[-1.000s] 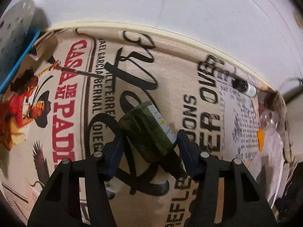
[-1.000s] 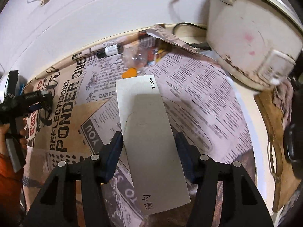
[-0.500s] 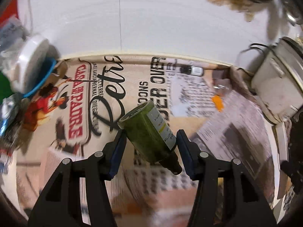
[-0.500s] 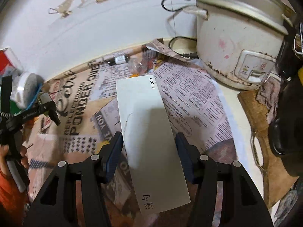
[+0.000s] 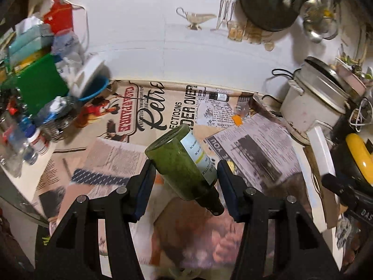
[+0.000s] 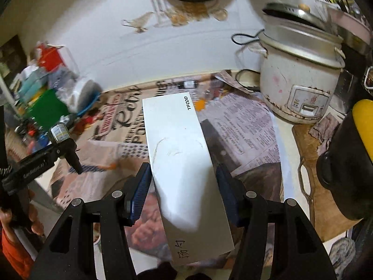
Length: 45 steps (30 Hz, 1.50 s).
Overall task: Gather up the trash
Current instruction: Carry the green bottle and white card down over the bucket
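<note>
My left gripper (image 5: 184,175) is shut on a dark green glass bottle (image 5: 179,161) with a white label, held tilted above the newspaper-covered counter (image 5: 256,147), its neck pointing back toward the camera. My right gripper (image 6: 181,184) is shut on a long white cardboard box (image 6: 179,147) printed "TFOOD", also lifted over the papers. In the right wrist view the left gripper (image 6: 67,151) appears at the left edge with the bottle's neck (image 6: 58,134) showing, held by a hand in an orange sleeve (image 6: 14,240). A small dark vial (image 5: 218,96) and an orange scrap (image 5: 237,120) lie near the back wall.
A worn white rice cooker (image 6: 300,79) stands at the right, its cord behind it. A wooden board (image 6: 312,154) and a yellow-black object (image 6: 349,158) sit at the right edge. Cluttered containers, a green panel (image 5: 42,86) and plastic bottles (image 5: 28,137) crowd the left. Utensils hang on the white wall.
Both grippers have risen and pulled back from the counter with the bottle and the box still held. Much more of the counter, wall and left clutter shows now.
</note>
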### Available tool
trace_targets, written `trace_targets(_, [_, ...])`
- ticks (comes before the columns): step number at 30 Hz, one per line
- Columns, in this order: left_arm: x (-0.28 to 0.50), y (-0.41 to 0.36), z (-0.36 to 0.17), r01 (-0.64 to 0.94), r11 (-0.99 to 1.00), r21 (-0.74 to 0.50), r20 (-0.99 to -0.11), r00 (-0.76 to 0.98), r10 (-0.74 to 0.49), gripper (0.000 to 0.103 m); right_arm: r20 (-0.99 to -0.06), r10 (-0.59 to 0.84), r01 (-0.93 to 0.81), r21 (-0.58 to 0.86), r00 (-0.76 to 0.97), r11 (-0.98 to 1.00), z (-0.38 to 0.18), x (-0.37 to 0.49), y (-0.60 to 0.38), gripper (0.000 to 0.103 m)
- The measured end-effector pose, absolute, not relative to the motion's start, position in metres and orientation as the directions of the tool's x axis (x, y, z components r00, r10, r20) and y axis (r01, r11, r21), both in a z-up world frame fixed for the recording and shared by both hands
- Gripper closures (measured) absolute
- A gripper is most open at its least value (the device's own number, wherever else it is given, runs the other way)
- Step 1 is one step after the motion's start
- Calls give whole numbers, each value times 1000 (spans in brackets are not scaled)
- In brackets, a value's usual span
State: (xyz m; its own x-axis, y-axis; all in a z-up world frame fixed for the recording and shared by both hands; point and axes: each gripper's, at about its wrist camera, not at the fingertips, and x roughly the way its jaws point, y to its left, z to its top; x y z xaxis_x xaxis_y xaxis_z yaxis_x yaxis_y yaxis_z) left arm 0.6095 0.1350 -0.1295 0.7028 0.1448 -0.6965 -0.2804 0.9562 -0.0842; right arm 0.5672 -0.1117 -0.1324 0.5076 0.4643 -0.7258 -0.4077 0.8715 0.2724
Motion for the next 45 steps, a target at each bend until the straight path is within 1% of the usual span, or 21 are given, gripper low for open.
trace_targets(4, [573, 127, -128, -265, 963, -47, -692, 704, 160, 49, -713, 475, -410, 282, 516, 868, -127, 537, -111, 49])
trace_targets(10, [515, 129, -139, -208, 974, -84, -701, 707, 91, 49, -722, 455, -370, 289, 522, 883, -128, 480, -103, 49])
trace_targets(13, [484, 133, -148, -178, 979, -103, -713, 699, 52, 49, -729, 435, -346, 283, 528, 894, -129, 450, -97, 49])
trace_targets(18, [426, 141, -162, -151, 983, -106, -736, 677, 24, 49, -736, 430, -319, 299, 523, 899, -139, 394, -82, 49])
trace_targets(21, [395, 144, -169, -137, 987, -87, -745, 667, 27, 49, -742, 436, -312, 313, 509, 897, -146, 368, -74, 49])
trace_targets(26, [361, 144, -178, -126, 987, -103, -776, 631, -1, 49, -763, 436, -309, 319, 477, 896, -152, 332, -67, 49])
trace_targets(29, [347, 138, -185, -119, 989, -91, -789, 614, 2, 49, -776, 431, -307, 316, 461, 898, -159, 316, -68, 49])
trace_targets(37, [338, 115, -231, -133, 985, -106, -843, 537, -18, 49, -833, 407, -284, 314, 375, 906, -206, 306, -84, 49])
trace_targets(45, [361, 94, -325, -187, 974, -126, -894, 447, -29, 49, -890, 360, -287, 280, 280, 916, -296, 323, -105, 49])
